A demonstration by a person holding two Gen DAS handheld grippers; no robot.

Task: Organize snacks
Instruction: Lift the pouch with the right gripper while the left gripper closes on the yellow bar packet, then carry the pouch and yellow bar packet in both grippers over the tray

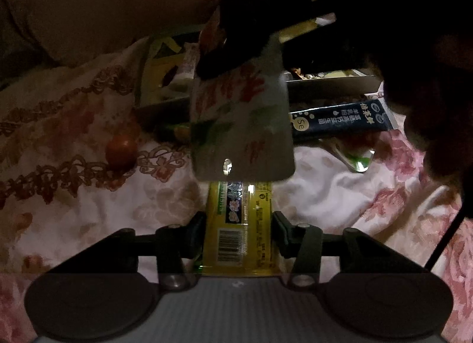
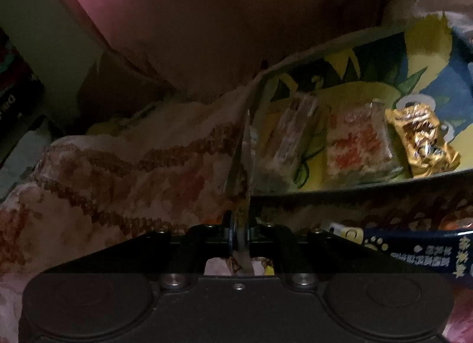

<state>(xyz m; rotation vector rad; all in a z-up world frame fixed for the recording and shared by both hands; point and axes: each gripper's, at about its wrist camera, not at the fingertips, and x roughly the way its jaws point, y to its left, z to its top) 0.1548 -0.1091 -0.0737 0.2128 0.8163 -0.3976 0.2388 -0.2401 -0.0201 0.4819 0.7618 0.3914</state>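
My left gripper (image 1: 239, 221) is shut on a yellow snack packet (image 1: 239, 224) with a barcode, held over the floral cloth. In front of it my right gripper, dark and seen from outside, holds a white packet with red print (image 1: 241, 124) hanging down. In the right wrist view my right gripper (image 2: 240, 235) is shut on that thin packet (image 2: 241, 171), seen edge-on, beside a tray with a yellow and blue picture (image 2: 369, 186). The tray holds two white-and-red packets (image 2: 359, 143) and a gold wrapper (image 2: 422, 139).
A dark blue box with white characters (image 1: 340, 119) lies in front of the tray; it also shows in the right wrist view (image 2: 419, 250). A small red round fruit (image 1: 121, 150) and a green wrapper (image 1: 359, 162) lie on the floral cloth (image 1: 74, 124). A brown cushion rises behind.
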